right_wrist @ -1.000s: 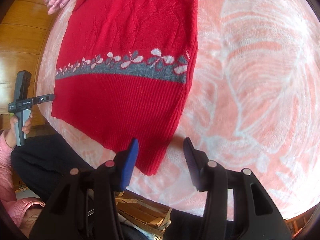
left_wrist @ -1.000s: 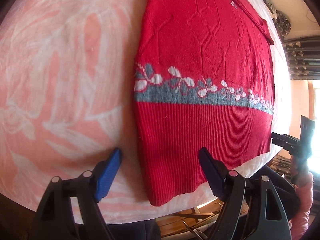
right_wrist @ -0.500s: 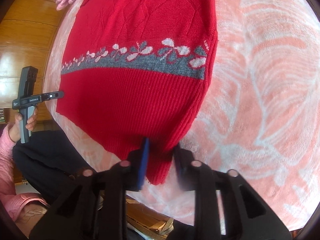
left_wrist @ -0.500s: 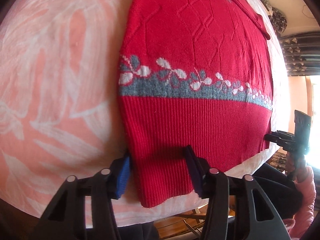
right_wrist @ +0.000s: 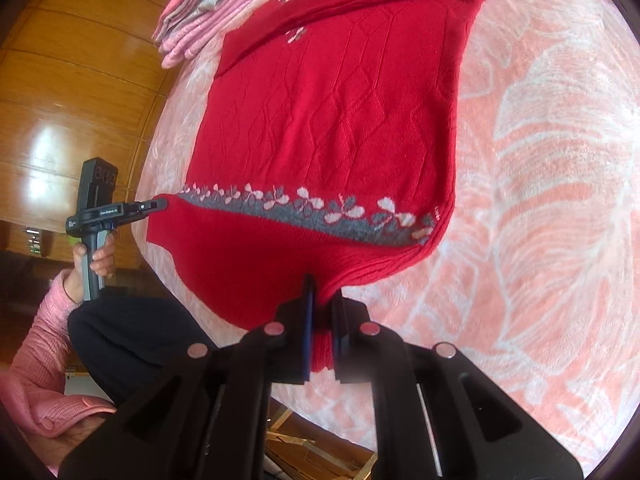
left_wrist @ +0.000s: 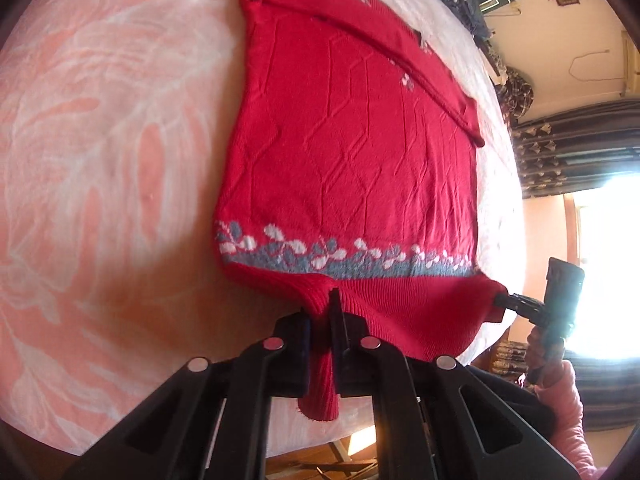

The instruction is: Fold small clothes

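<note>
Left wrist view: the left gripper sits at about 6 o'clock in the frame with its fingers pinched nearly together on the ribbed hem of the red sweater, right at the bottom corner on that side. A little tail of red knit hangs down between the two pads. The sweater itself lies mostly flat on a pink blanket with a white leaf pattern, running up toward 12 o'clock. There's a grey band with white flowers just above the ribbing, and a sleeve folded diagonally across the top. The hem is bunched and lifted where it's clamped.

Over at 3 o'clock in that same view you can see the right gripper, held in a hand with a pink sleeve, its tip right at the other hem corner.

Right wrist view tells the same story from the other side. The right gripper is squeezed down on the ribbed hem at 6 o'clock, red fabric sandwiched between the pads, hem puckered up around it. The left gripper shows at 9 o'clock, gripped by a hand, its tip touching the far hem corner. A stack of folded pink clothes sits at 11 o'clock, just beside the sweater's top end. Wooden panelling is behind on the left.
</note>
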A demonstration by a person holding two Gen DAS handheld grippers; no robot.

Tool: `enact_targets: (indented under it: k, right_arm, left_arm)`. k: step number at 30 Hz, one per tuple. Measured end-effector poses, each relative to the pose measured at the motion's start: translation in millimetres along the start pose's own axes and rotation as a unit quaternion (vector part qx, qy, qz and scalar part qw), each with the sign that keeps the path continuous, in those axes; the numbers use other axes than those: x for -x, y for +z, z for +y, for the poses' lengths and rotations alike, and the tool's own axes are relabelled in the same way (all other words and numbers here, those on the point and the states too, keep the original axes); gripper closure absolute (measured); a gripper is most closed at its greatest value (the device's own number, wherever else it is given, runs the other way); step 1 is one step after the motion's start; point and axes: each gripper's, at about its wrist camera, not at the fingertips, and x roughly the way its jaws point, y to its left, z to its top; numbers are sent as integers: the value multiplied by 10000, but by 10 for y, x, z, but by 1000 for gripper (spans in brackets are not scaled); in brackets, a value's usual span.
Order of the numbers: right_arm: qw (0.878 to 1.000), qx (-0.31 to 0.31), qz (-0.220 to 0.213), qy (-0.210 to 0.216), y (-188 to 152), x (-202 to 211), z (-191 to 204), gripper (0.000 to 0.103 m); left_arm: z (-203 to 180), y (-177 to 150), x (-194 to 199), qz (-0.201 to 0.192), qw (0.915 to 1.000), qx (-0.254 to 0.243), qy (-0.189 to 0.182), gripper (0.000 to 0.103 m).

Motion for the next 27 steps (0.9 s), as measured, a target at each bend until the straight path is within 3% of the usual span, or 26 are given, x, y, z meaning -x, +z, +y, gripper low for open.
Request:
enact_targets:
  k: [10,17,22,24,26,27]
  right_arm:
    - [9982,-431,-349,-247,554,15,-209,97]
    - [9949,-679,-563,-482,1225,-66,-460,97]
    - [9945,-744,-571,-470,1565,-233,-640,96]
    - [9937,-861,-567,-437,1610,-276,-723,89]
    - [9928,-1057,-507,-231,1617,-300,-836,86]
    - [9924,-1118,-497,-164,1603,-288,-884,86]
  left_arm:
    - [-27,430,-84,-521,9983,252,58,96]
    - [113,1048,-121,-968,9932,642,-53,95]
    - [148,1431,-327,-914,9935,676,24,94]
    - [176,1543,-410,-688,9944,801,-73,87]
    - [275,1592,-401,-529,9920,1046,-474,64]
    - [327,1596,-358,-609,9891,1196,-599,62]
